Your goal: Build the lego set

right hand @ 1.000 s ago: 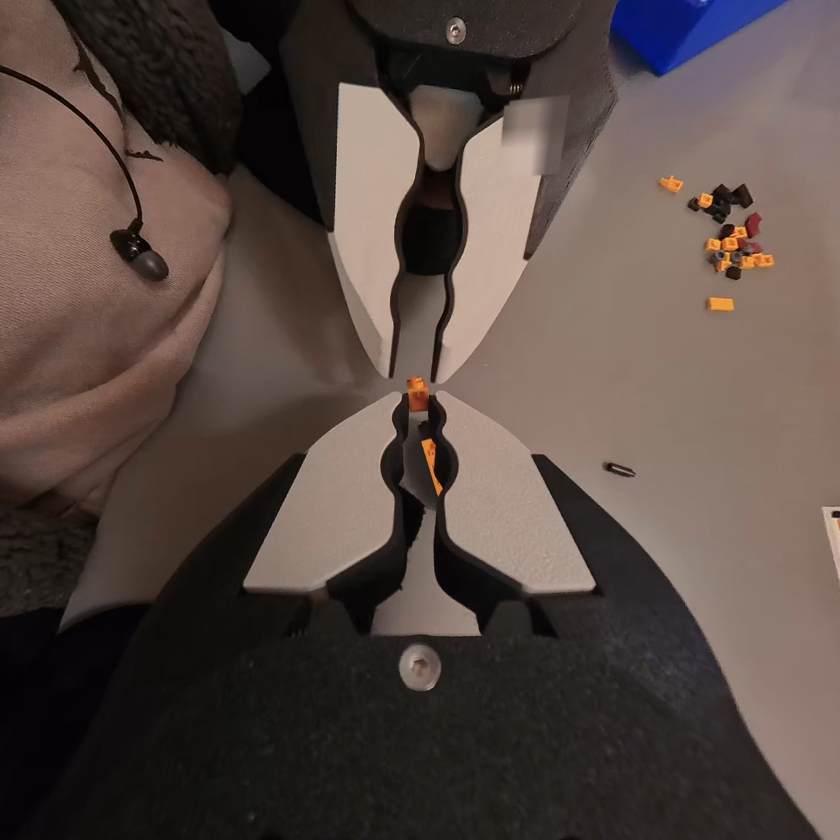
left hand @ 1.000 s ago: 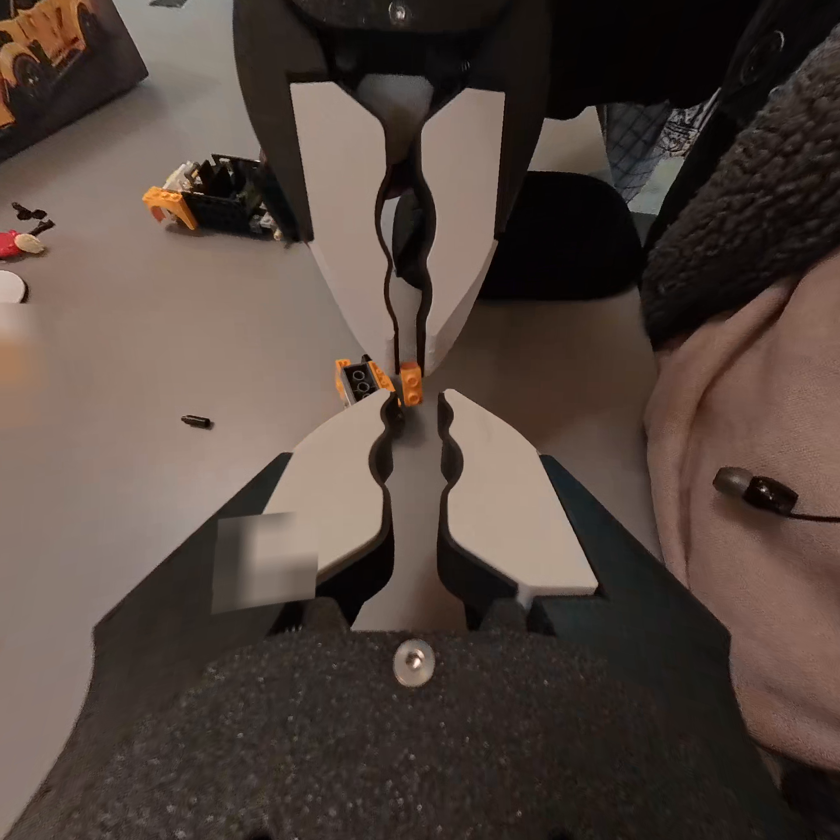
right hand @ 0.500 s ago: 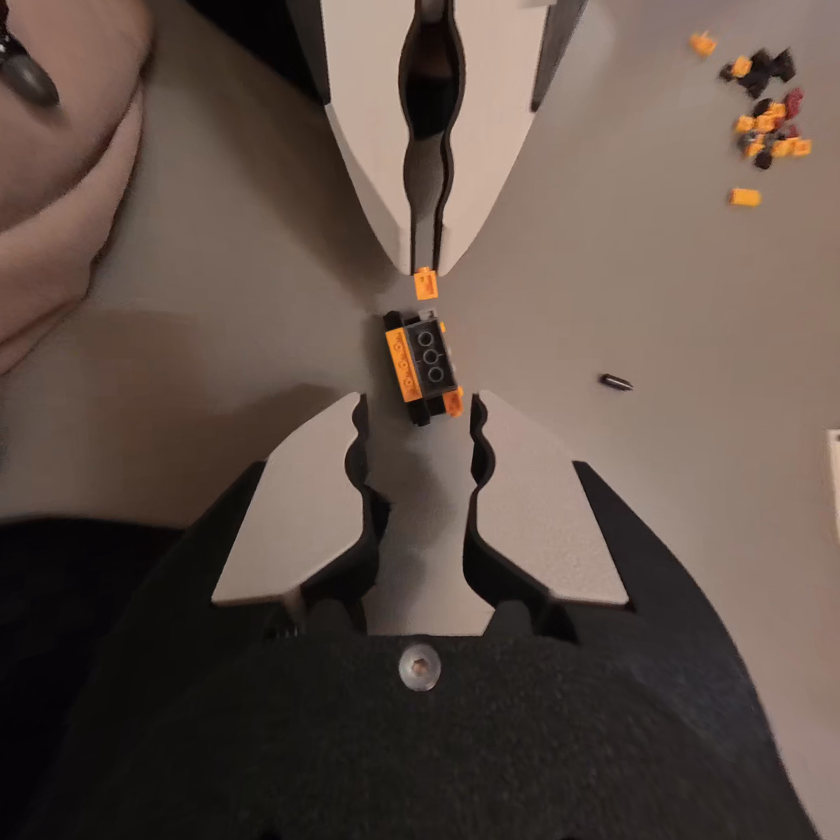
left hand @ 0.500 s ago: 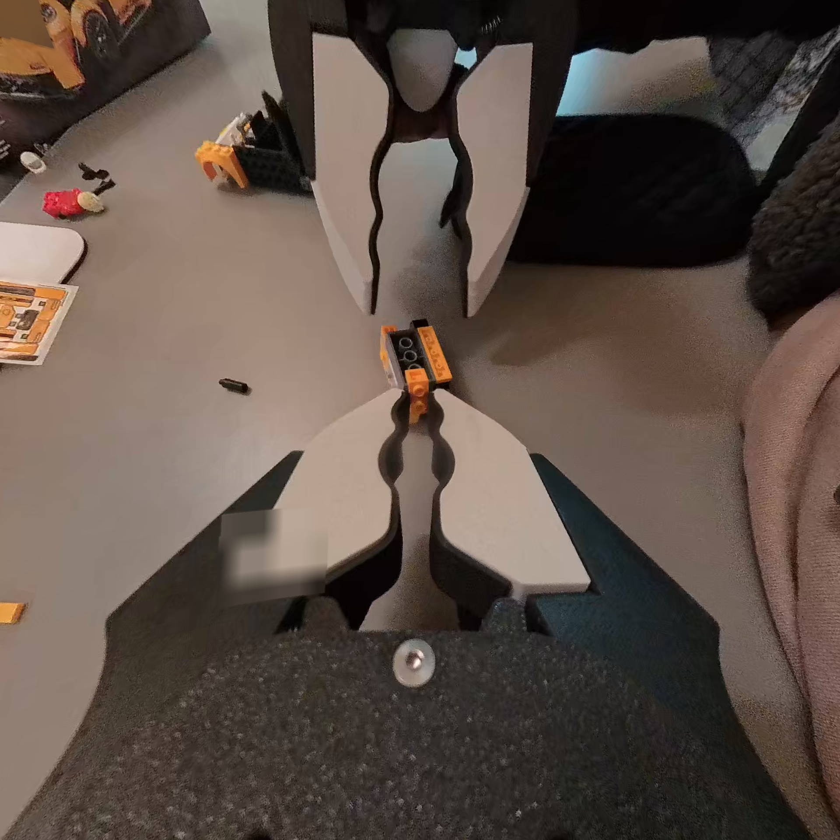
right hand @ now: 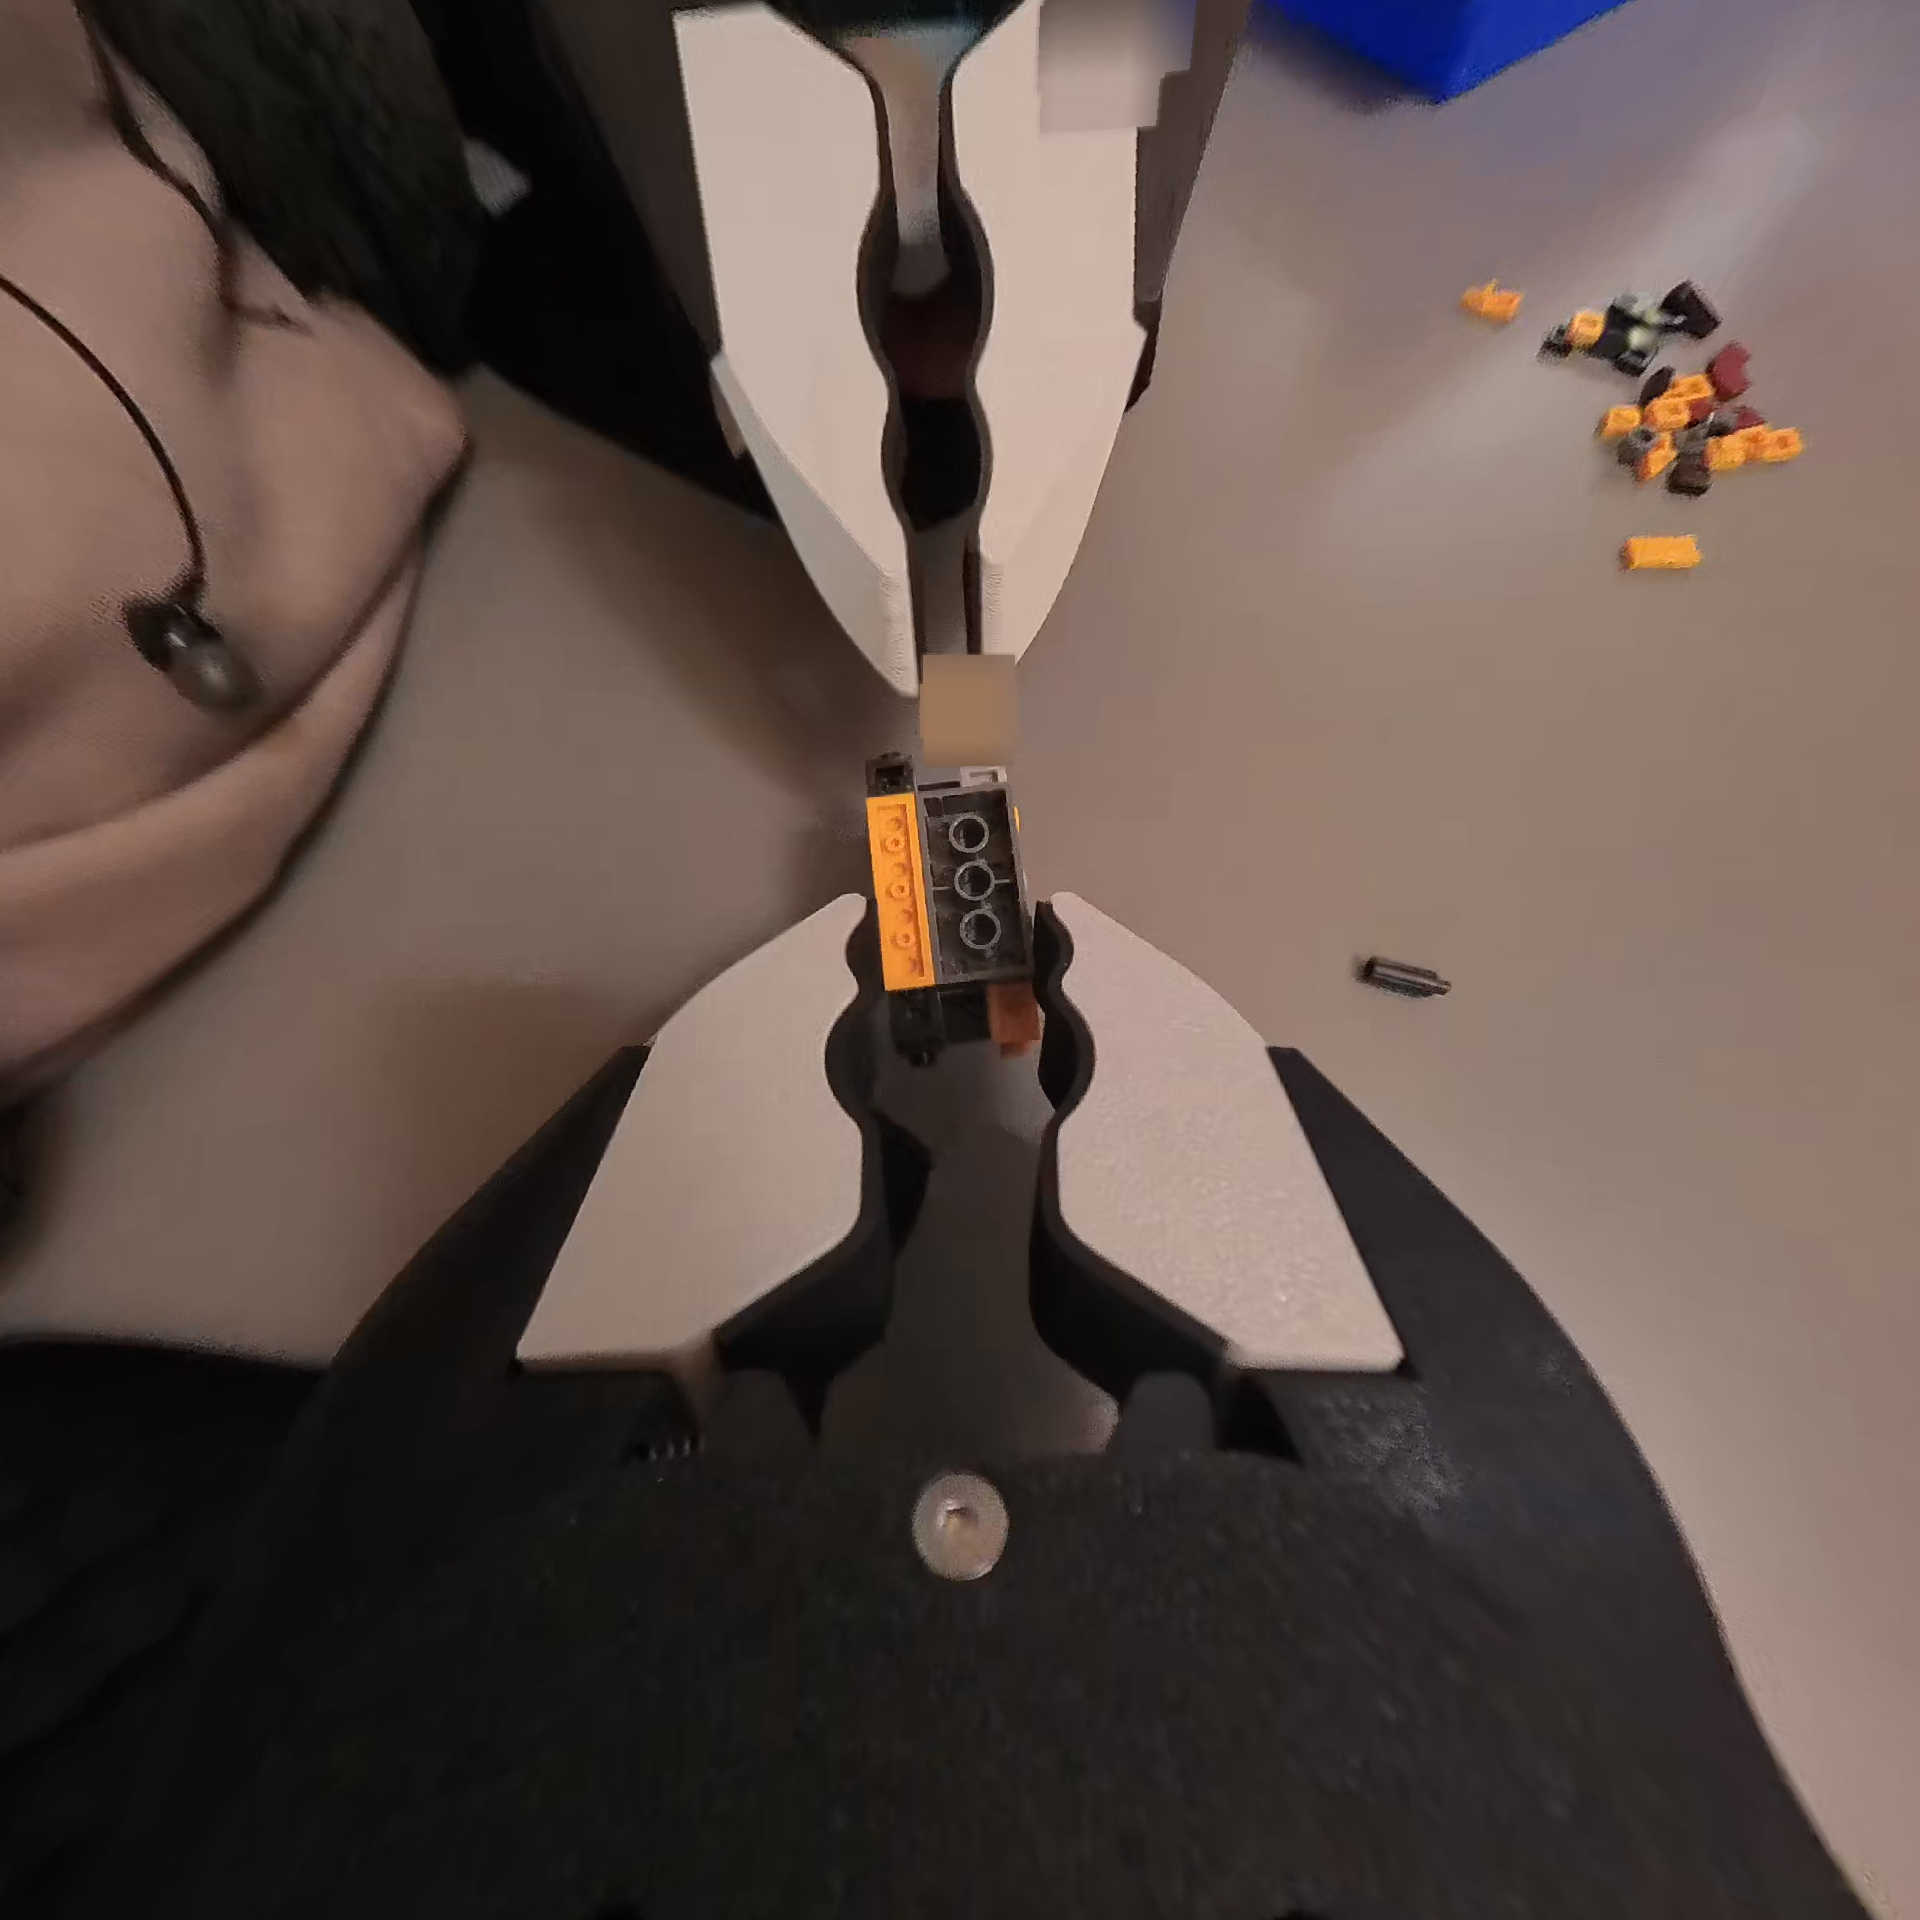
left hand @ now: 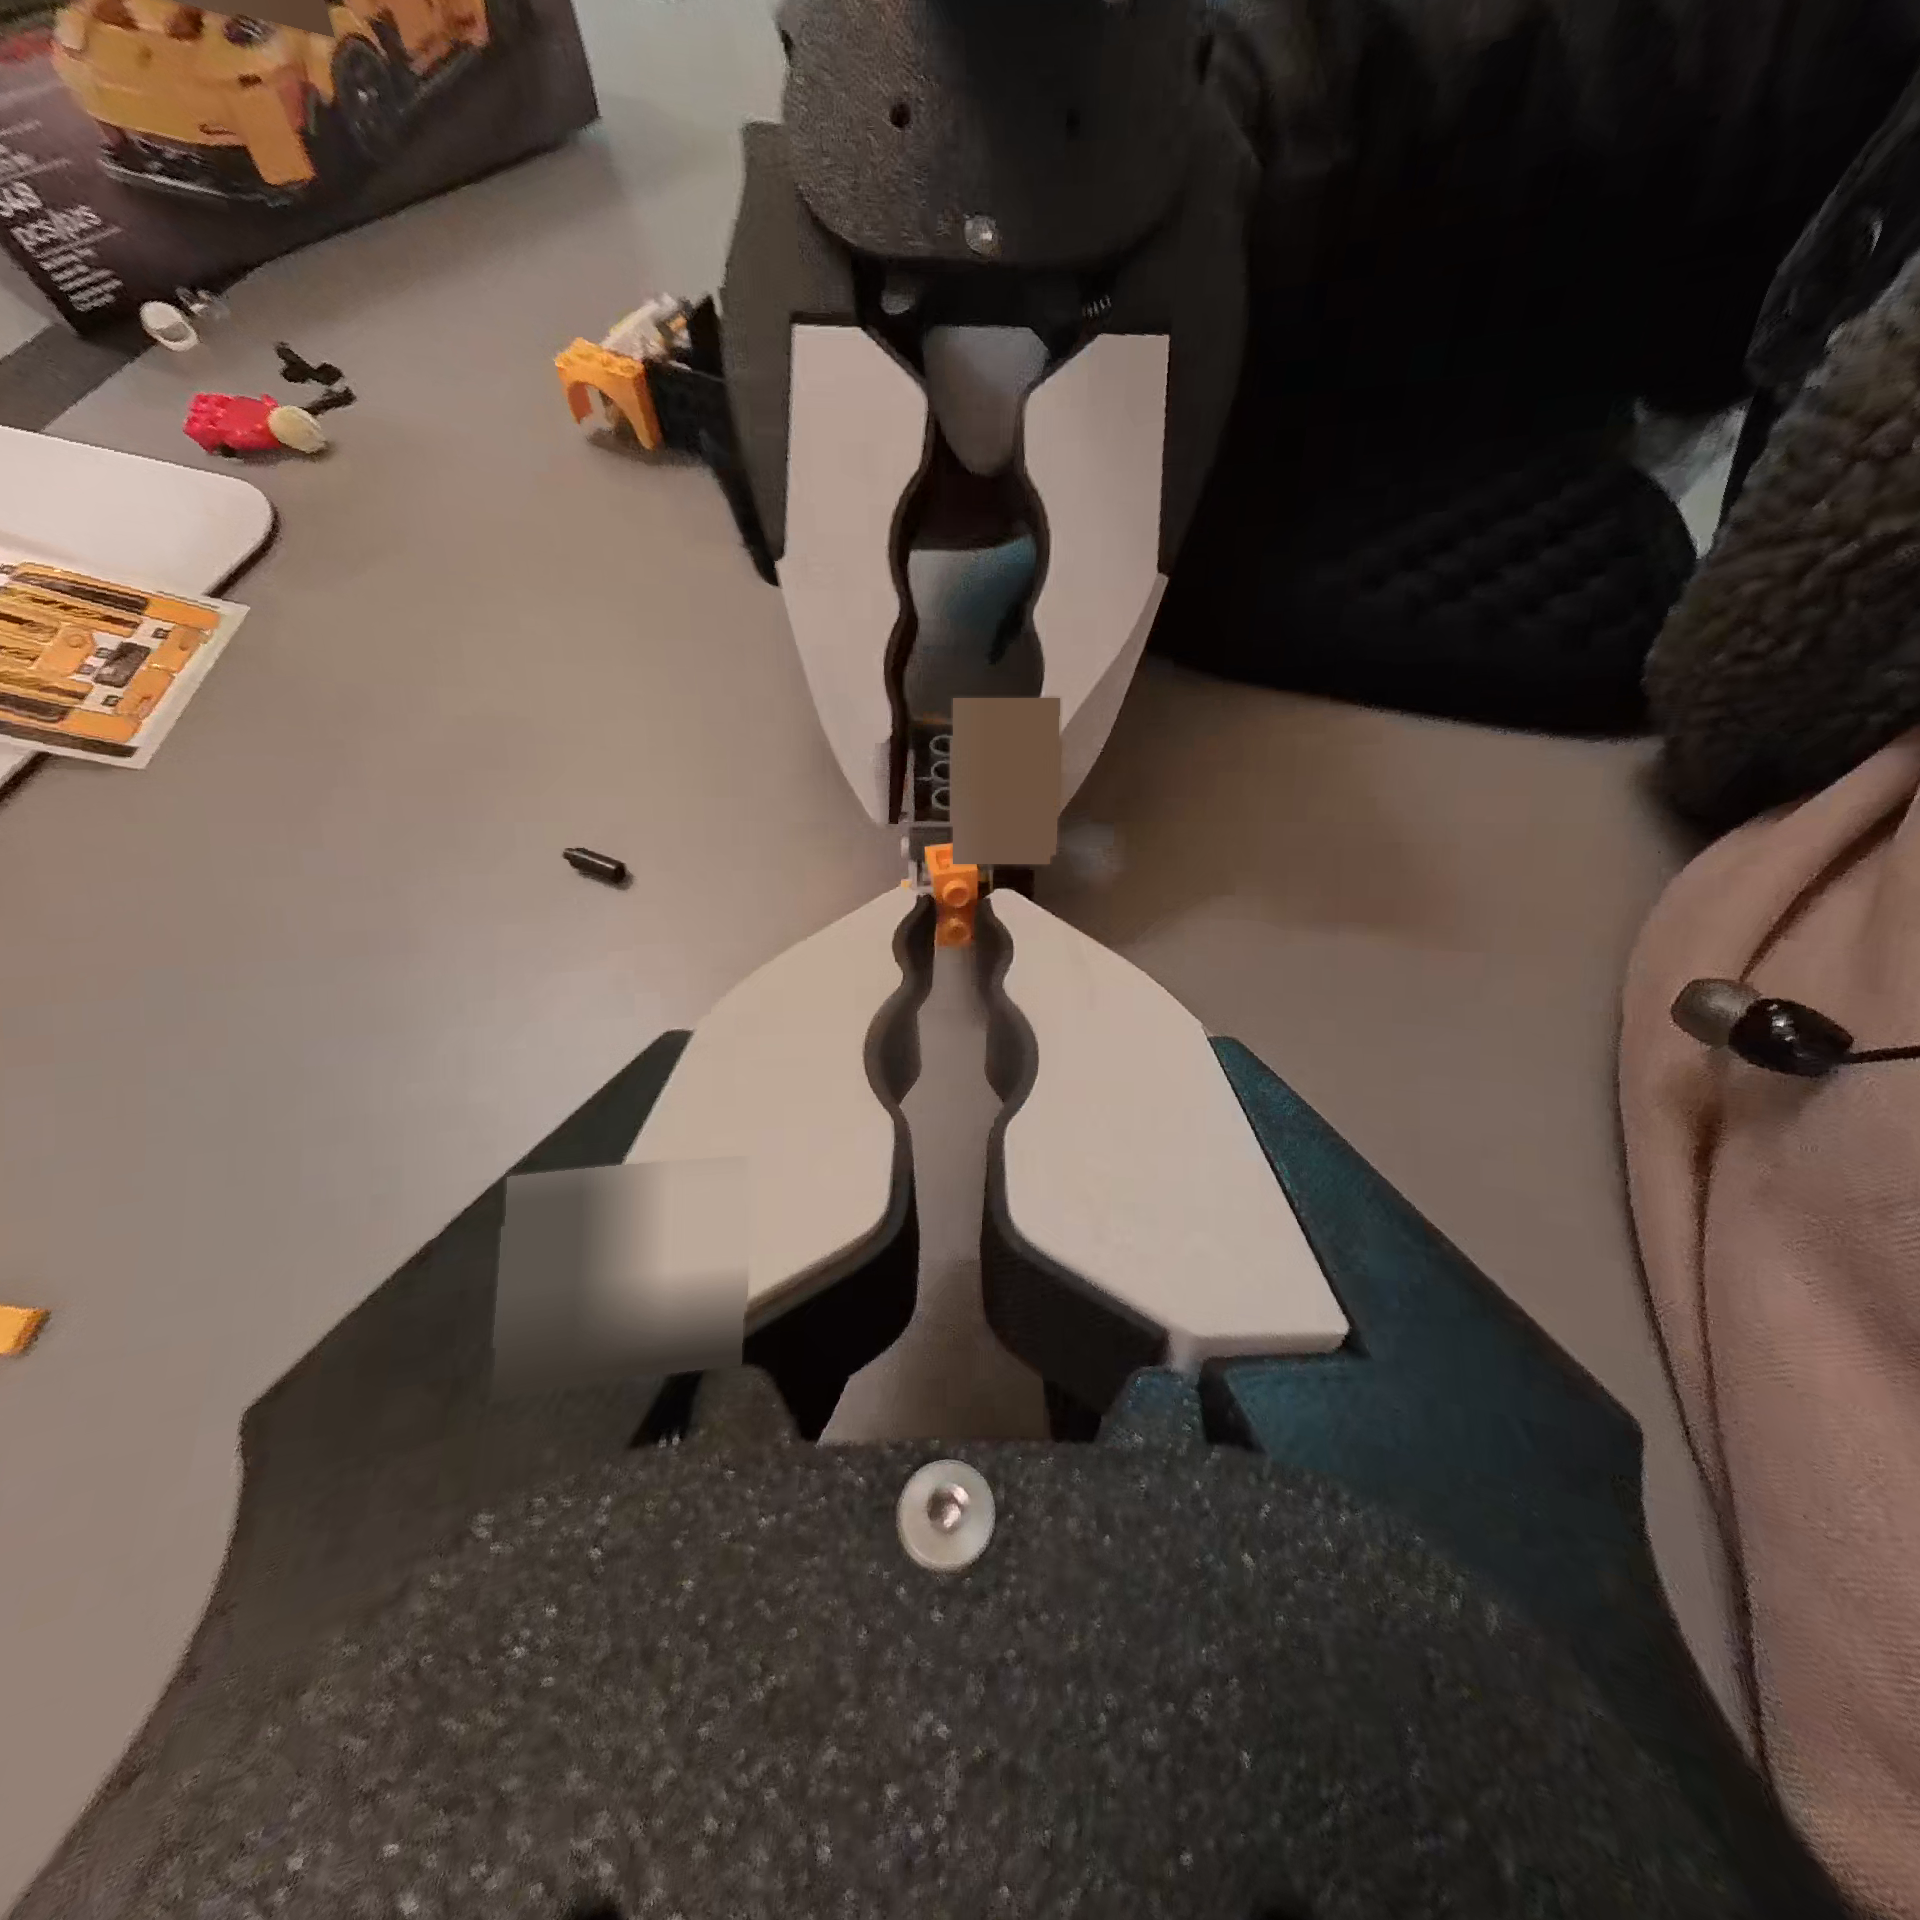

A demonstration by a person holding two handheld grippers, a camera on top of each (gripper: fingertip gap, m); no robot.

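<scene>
A small black-and-orange lego assembly sits between the fingertips of my right gripper, whose jaws press on its two sides just above the grey table. My left gripper faces it, shut on a small orange piece that meets the assembly's near end. In the left wrist view the right gripper comes in from the top. In the right wrist view the left gripper comes in from the top. A blur patch hides part of the joint in both views.
A lego box, a sticker sheet, a white board, a partly built black-and-orange car and a red piece lie at the left. A black pin, loose pieces and a blue bin also show. A person's torso is close by. Only a small space, under 4 cm, lies between the two pairs of fingers. The black pin sits 8 cm or so from the ends of my right fingers. My left wrist view looks at it from another angle.
My right gripper, open half a second ago with the assembly on the table, has closed on the assembly. My left gripper still holds the orange piece and has brought it against the assembly.
</scene>
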